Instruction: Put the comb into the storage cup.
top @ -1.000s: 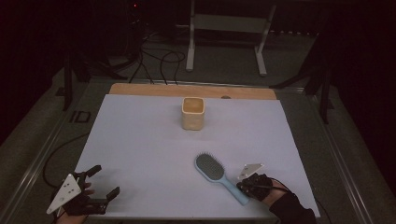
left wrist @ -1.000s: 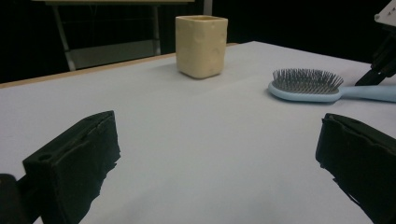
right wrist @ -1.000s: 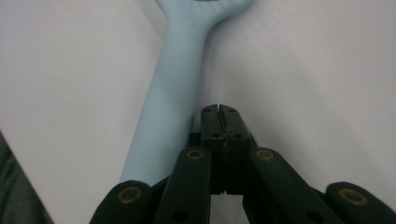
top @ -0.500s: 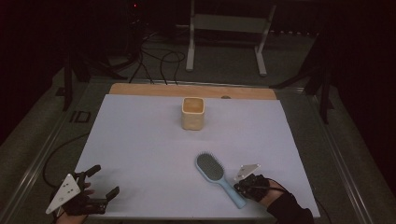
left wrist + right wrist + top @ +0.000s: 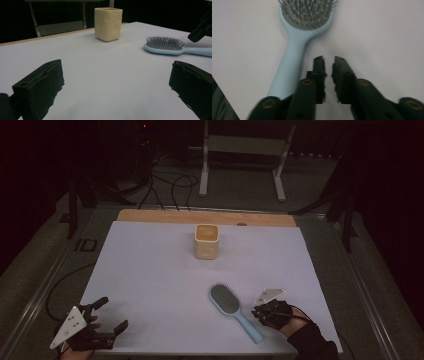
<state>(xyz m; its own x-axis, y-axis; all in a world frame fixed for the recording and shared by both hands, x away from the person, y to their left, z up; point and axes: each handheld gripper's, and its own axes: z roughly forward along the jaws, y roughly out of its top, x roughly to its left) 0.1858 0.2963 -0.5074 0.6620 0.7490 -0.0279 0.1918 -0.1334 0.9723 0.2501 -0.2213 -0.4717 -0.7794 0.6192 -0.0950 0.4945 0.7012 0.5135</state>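
Nothing much shifted; right gripper (image 5: 328, 61), jaws nearly together, sits beside hairbrush (image 5: 298, 45) handle: spread first, then straddle it.

1. Left gripper (image 5: 102, 320): its fingers (image 5: 40, 87) are spread wide apart, holding nothing.
2. Right gripper (image 5: 328, 65): its fingers (image 5: 319, 72) are nearly together, a thin gap between them, empty.
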